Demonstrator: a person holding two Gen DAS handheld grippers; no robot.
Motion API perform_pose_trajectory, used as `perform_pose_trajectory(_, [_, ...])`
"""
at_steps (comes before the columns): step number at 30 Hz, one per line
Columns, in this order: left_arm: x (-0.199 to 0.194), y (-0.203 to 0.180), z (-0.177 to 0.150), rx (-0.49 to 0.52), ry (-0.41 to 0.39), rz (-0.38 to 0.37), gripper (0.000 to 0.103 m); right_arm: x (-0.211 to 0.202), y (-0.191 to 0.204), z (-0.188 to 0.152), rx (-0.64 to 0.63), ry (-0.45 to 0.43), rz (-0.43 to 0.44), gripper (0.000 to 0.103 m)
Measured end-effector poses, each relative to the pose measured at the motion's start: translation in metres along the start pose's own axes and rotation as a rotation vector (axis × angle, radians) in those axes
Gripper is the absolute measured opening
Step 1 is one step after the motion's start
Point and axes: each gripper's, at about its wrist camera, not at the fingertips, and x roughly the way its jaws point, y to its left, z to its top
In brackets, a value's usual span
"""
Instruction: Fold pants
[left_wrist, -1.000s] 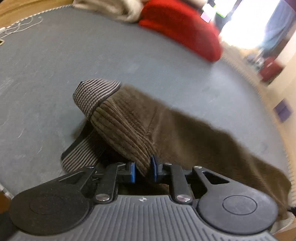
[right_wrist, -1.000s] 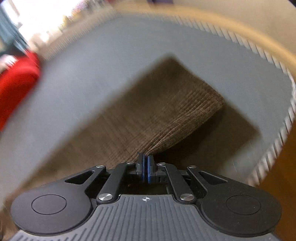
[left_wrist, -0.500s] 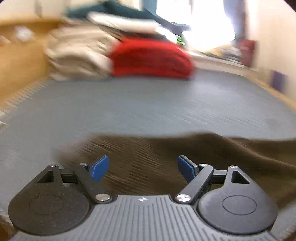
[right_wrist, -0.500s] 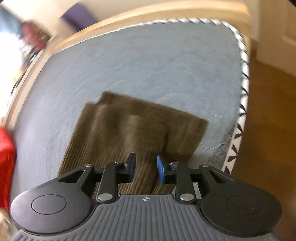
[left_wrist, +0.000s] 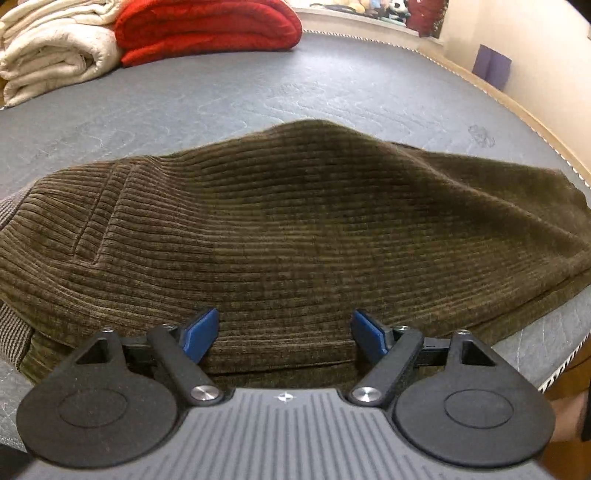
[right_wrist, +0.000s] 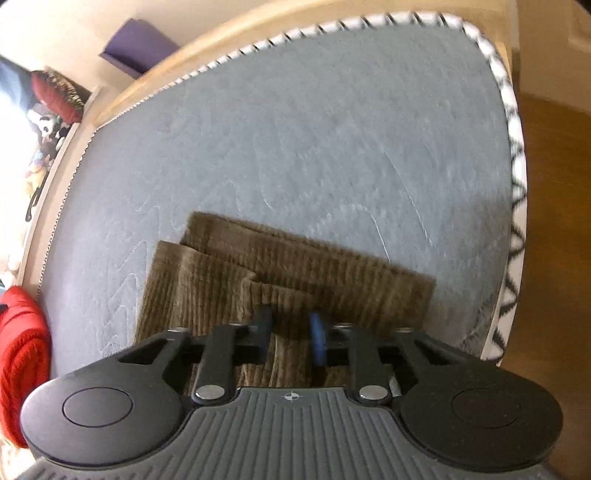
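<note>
Brown corduroy pants (left_wrist: 295, 206) lie folded on the grey mattress (left_wrist: 258, 92), humped in the middle, with striped lining (left_wrist: 11, 332) showing at the left edge. My left gripper (left_wrist: 284, 328) hovers over their near edge. Its jaws stand wide and are closing a little, with no cloth between the blue pads. In the right wrist view the stacked leg ends of the pants (right_wrist: 288, 266) lie flat near the mattress corner. My right gripper (right_wrist: 290, 332) is just above them, jaws closing to a narrow gap, blurred, with no cloth gripped.
A red blanket (left_wrist: 207, 26) and a folded cream blanket (left_wrist: 51, 55) are stacked at the far left of the mattress. The patterned mattress edge (right_wrist: 513, 221) and wooden floor (right_wrist: 554, 258) lie close on the right. A purple box (left_wrist: 493, 66) stands by the wall.
Both grippers let go of the pants, which now lie flat. Both wrists rolled back level. The left jaws opened wide; the right opened, then narrowed again.
</note>
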Motion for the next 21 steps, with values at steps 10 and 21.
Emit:
perform_pose_trajectory(10, [-0.003,-0.016,0.002,0.076,-0.028,-0.095,0.082,-0.045,-0.010,0.004,-0.104,-0.200,-0.273,0.008])
perform_pose_trajectory(21, [-0.002,-0.016,0.000,0.126,0.061,-0.090,0.082,-0.056,0.035,0.008,-0.205,-0.309,-0.122,0.039])
